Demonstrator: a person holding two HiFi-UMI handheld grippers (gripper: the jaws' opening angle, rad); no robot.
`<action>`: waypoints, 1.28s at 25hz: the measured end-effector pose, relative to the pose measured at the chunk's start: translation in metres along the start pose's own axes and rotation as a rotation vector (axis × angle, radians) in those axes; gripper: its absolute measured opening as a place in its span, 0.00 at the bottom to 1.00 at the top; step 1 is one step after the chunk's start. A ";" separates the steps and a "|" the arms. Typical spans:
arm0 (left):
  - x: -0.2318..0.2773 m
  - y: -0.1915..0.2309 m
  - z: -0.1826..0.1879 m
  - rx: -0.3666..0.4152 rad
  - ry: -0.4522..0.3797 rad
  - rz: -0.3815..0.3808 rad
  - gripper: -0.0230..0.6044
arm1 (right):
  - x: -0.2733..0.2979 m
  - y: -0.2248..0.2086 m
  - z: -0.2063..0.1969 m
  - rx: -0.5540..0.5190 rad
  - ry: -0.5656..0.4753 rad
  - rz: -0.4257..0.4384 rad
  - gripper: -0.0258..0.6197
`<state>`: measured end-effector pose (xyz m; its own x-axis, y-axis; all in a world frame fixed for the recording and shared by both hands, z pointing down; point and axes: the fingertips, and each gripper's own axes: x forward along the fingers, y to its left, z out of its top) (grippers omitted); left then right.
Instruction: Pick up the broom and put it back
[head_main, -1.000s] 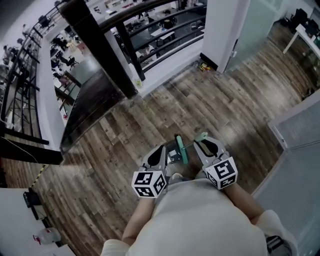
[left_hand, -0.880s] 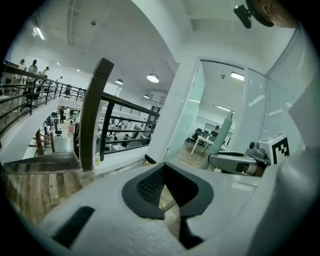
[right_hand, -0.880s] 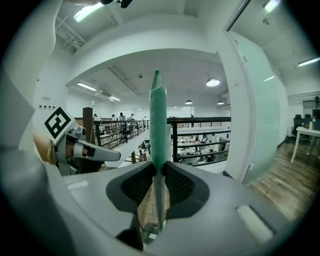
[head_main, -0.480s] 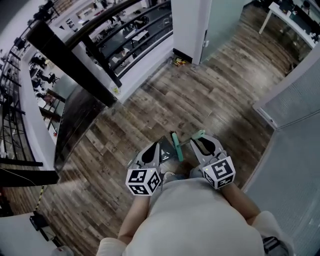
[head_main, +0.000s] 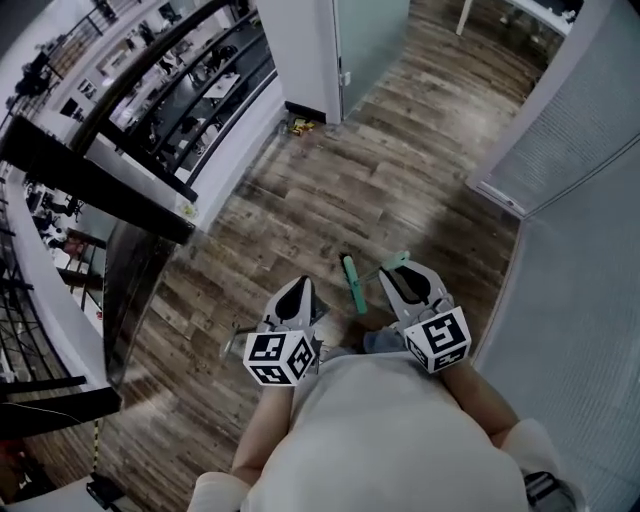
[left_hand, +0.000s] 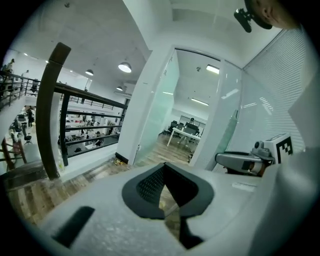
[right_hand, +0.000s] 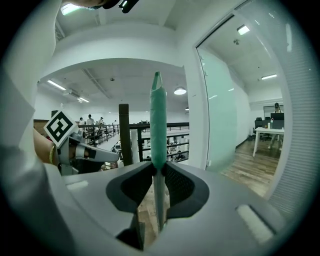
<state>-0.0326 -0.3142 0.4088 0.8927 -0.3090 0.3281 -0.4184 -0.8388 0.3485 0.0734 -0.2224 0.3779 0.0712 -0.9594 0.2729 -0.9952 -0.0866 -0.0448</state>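
Observation:
My right gripper (right_hand: 158, 167) is shut on the broom: its mint-green handle (right_hand: 157, 115) stands upright out of the jaws, with a thin metal shaft running down between them. In the head view the right gripper (head_main: 392, 272) carries a green end of the broom (head_main: 396, 263) at its tip. A second green bar (head_main: 352, 285) lies between the two grippers; I cannot tell which part of the broom it is. The left gripper (head_main: 298, 290) is held level beside it. Its jaws (left_hand: 164, 168) meet at the tips, and only floor shows through the gap below.
Wood-plank floor (head_main: 400, 190) runs ahead. A frosted glass wall with blinds (head_main: 580, 150) stands at the right. A white pillar (head_main: 300, 50) and a glass door are ahead, with a small yellow object (head_main: 300, 126) at the pillar's base. A black railing (head_main: 120, 170) is at the left.
Both grippers have travelled together over the floor toward the pillar and glass wall, turning right. The railing has slid to the left. The right gripper's hold on the broom is unchanged.

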 end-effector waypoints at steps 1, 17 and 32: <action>0.007 -0.008 0.000 0.005 0.005 -0.013 0.05 | -0.006 -0.009 -0.001 0.002 -0.001 -0.018 0.18; 0.094 -0.124 -0.020 0.102 0.089 -0.219 0.05 | -0.102 -0.126 -0.027 0.072 -0.023 -0.270 0.18; 0.156 -0.214 -0.044 0.168 0.153 -0.401 0.05 | -0.177 -0.194 -0.062 0.163 -0.029 -0.459 0.18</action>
<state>0.1883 -0.1636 0.4237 0.9384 0.1142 0.3262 -0.0003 -0.9435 0.3313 0.2495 -0.0190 0.3976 0.5047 -0.8189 0.2732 -0.8372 -0.5416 -0.0767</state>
